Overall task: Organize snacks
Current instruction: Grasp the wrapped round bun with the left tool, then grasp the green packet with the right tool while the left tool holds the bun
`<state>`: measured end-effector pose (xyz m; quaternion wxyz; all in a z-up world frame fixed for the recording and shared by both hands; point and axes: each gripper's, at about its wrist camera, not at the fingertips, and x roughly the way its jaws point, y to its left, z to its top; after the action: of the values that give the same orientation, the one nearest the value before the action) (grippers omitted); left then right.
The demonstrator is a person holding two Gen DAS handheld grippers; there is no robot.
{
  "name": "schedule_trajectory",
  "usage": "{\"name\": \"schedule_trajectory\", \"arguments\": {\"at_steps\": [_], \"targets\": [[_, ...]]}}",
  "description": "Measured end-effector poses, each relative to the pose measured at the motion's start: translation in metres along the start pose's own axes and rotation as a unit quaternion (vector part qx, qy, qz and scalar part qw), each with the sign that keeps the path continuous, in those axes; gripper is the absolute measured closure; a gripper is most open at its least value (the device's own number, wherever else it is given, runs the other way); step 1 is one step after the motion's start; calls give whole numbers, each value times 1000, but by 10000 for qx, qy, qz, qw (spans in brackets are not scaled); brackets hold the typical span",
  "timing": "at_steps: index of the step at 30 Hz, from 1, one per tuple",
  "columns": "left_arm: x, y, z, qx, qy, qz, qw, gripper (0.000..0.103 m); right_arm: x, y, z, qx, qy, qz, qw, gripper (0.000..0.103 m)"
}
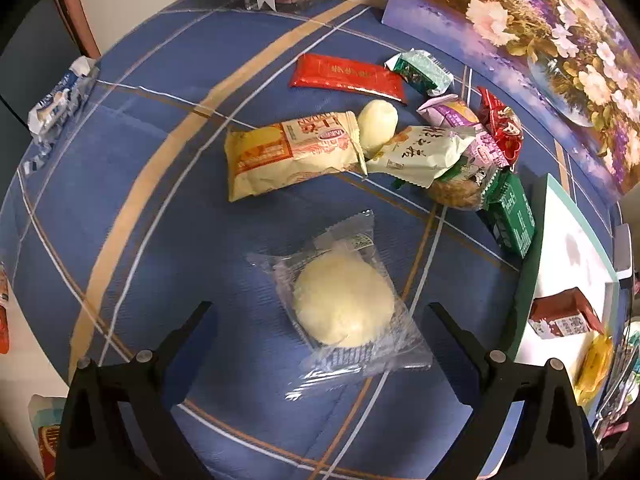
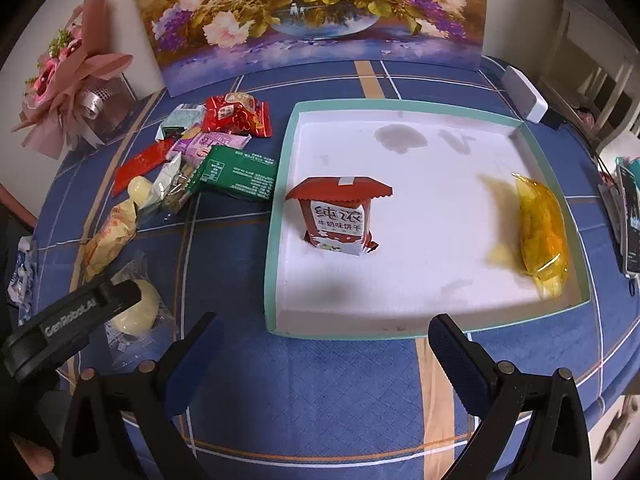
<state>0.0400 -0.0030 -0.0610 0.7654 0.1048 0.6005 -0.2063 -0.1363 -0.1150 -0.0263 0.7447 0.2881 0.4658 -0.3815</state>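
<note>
Currently, the left gripper [image 1: 320,312], jaws open, hovers over a clear-wrapped pale round bun [image 1: 343,307] at lower centre; closing around it seems next. The right gripper [image 2: 320,336] waits open before the teal-rimmed white tray [image 2: 276,240].

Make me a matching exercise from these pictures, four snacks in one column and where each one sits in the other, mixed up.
Snacks:
1. clear-wrapped bun
2. red milk biscuit pack
3. yellow packet
4. long red sachet

Places:
A. lying in the box, near its right wall
B. on the tablecloth, far side of the snack pile
C. between the open left gripper fingers
D. standing in the box, near its left wall

Pairs: 1-C, 2-D, 3-A, 4-B
</note>
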Motion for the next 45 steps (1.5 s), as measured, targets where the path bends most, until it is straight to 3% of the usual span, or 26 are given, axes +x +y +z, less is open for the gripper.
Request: {"name": "schedule_trajectory", "arguments": {"at_steps": [10, 12, 16, 17, 20, 34, 45], "targets": [[16, -2, 4, -150, 198, -303, 9992, 5, 6, 2, 3, -68, 79, -66, 9999, 0], [19, -2, 5, -184, 240, -427, 9986, 23, 6, 1, 4, -50, 79, -77, 9999, 0], [26, 0, 5, -192, 321, -442, 9983, 30, 7, 1, 5, -53, 62, -80, 9999, 0], [26, 2, 5, -202, 306, -450, 9983, 38, 7, 2, 5, -61, 66, -84, 9999, 0], [24, 4, 5, -182, 305, -541, 9979, 44, 7, 3, 5, -76, 73, -94, 9999, 0], [20, 3, 2, -239, 317, -699, 9968, 46, 14, 6, 7, -144, 139, -193, 9996, 0], [-15, -6, 12, -120, -174, -865, 9960, 46, 13, 16, 17, -177, -73, 26, 9998, 0]]}}
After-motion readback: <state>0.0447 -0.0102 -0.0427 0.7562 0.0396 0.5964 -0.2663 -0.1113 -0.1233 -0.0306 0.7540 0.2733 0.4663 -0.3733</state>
